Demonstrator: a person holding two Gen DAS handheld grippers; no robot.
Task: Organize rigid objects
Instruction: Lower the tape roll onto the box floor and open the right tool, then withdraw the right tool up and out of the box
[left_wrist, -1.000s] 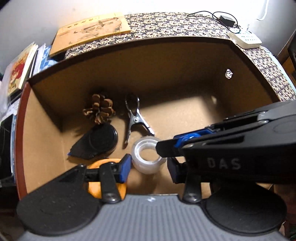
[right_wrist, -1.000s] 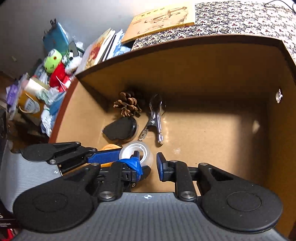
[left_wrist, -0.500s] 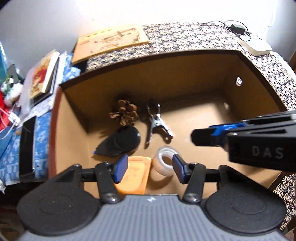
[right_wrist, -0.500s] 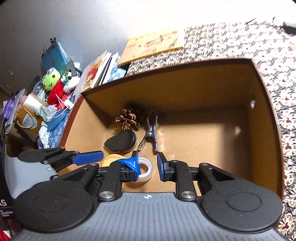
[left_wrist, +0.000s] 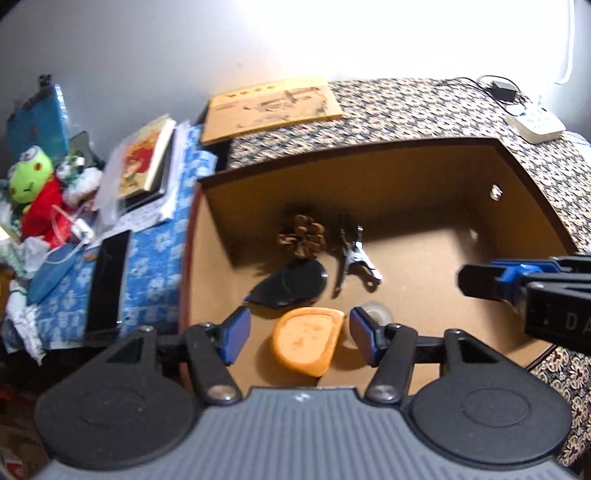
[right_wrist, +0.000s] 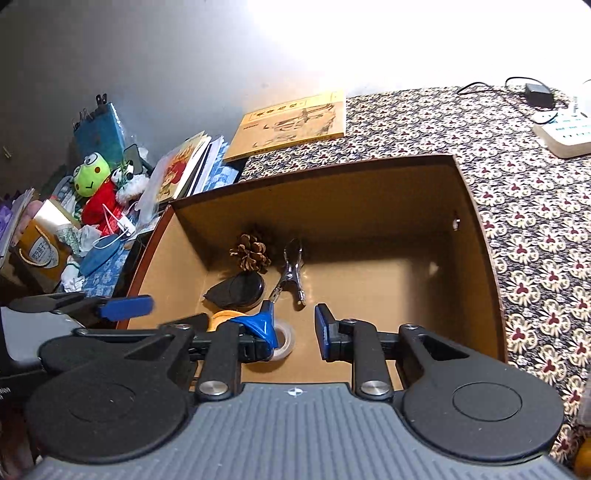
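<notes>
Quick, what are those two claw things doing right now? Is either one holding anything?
Left gripper: open, holding nothing, above the orange case in the box.
Right gripper: open, holding nothing, beside the tape roll.

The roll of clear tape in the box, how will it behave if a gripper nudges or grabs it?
The tape roll lies flat on its side, so a nudge probably slides it, not rolls. It looks small and hollow, likely light. Its smooth clear surface may slip between the fingers.

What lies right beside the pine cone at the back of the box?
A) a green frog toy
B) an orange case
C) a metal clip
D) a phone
C: the metal clip lies just right of the pine cone by the back wall of the box.
</notes>
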